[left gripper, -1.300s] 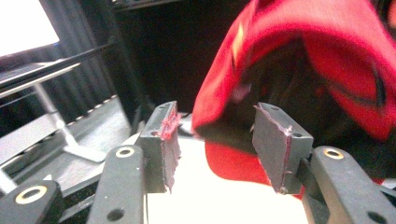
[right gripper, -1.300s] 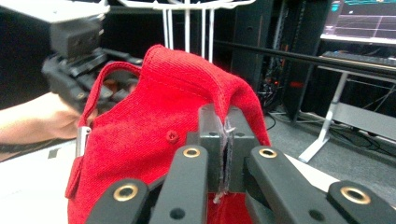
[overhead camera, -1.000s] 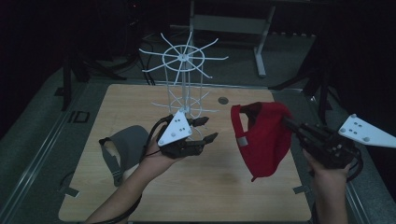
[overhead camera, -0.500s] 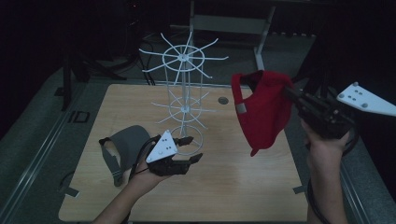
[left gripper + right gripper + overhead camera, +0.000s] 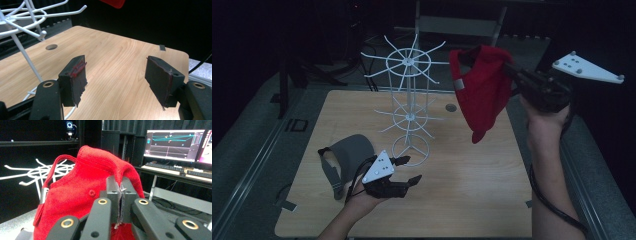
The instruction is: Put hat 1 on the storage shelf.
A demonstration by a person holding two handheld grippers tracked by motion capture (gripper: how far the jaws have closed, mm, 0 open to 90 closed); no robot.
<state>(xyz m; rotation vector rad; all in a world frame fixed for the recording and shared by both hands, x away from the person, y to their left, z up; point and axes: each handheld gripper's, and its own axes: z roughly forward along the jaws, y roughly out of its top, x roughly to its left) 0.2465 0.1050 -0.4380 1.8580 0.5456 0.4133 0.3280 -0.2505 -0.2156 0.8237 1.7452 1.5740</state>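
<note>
dark curtains and lit monitors are framing a pale wood-grain table [image 5: 472, 175], its surface smooth and bare around the rack's foot. starting at the right gripper [image 5: 120, 202], its jaws are clamping tight on a fold of the red cap [image 5: 482, 92]; the knit fabric is bunching over the black pads and the cap is hanging in the air beside the top tier of the white wire rack [image 5: 409, 102], just right of its spokes, with its strap loop and metal buckle facing them. the left gripper [image 5: 407, 171] is sitting low over the table near the rack's ring base, jaws spread and holding nothing, having just been opening; its foam pads [image 5: 76, 82] are looking frayed and smeared with red. just beside it, the grey cap [image 5: 349, 157] is lying on the wood.

the step in hand appears to be hanging the red cap on an upper prong. doing it well probably means carrying the strap loop or the crown opening squarely over an upturned prong tip, lowering until the thin wire is taking the weight, and only then letting go, since the soft knit is sagging and could slip off a slender, smooth hook. the light rack may tip if pushed.
</note>
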